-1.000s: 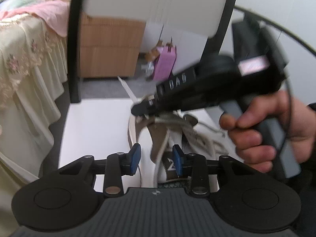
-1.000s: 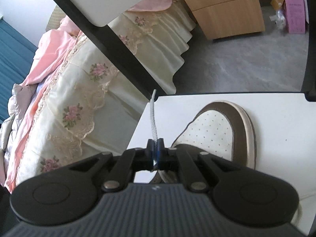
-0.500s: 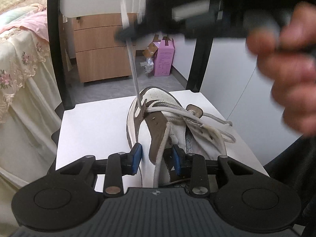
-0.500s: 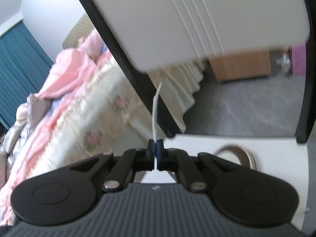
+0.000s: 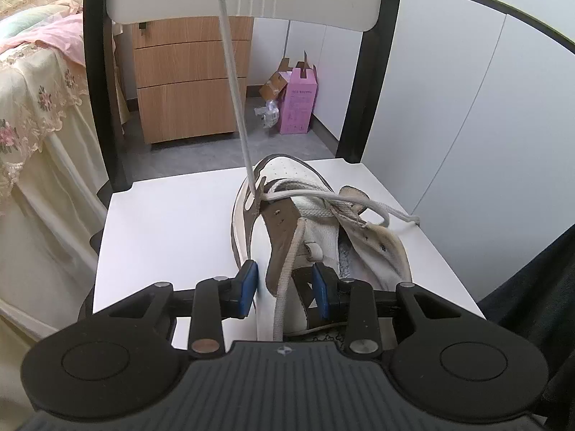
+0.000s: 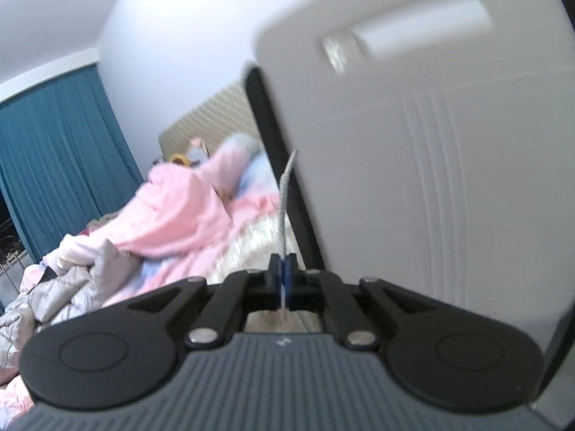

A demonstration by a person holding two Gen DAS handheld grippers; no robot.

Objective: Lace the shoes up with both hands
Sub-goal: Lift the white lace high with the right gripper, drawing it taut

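The white and brown leather sneaker (image 5: 316,237) lies on the white chair seat (image 5: 169,226). The left gripper (image 5: 284,289) seems clamped on its heel collar, though contact is unclear. The right gripper (image 6: 283,277) pinches the taut white woven shoelace (image 5: 233,82) overhead.

Left gripper (image 5: 284,284) angled downward, fingers partly apart, right gripper (image 6: 283,276) near level, fingers closed together
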